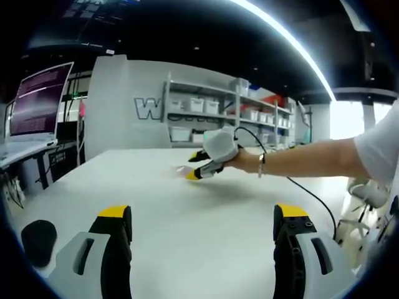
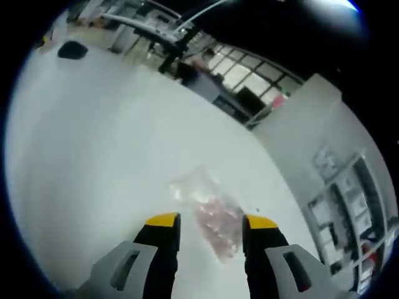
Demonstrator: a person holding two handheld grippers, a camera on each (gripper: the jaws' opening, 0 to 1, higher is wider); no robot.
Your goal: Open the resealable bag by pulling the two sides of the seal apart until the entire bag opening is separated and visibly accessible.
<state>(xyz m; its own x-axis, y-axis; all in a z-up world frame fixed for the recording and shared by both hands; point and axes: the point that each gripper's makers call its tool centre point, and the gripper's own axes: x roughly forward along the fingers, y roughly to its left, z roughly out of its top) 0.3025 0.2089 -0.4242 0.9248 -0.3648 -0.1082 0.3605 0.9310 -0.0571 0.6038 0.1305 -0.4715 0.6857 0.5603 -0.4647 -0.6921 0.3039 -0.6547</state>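
A clear resealable bag (image 2: 206, 208) with pinkish-red contents lies flat on the white table (image 2: 93, 156). My right gripper (image 2: 212, 220) is open and hovers just over the bag, one yellow-tipped jaw on either side of its near half. In the left gripper view the right gripper (image 1: 198, 167) is seen far out over the table, held in a person's hand, with a faint trace of the bag (image 1: 179, 169) by its tips. My left gripper (image 1: 203, 213) is wide open above the near part of the table, holding nothing.
A black round pad (image 1: 37, 240) (image 2: 73, 50) lies near the table edge. A lit screen (image 1: 40, 99) stands on a desk to the left. Shelves with bins (image 1: 218, 112) line the far wall. A cable (image 1: 312, 194) trails from the right gripper.
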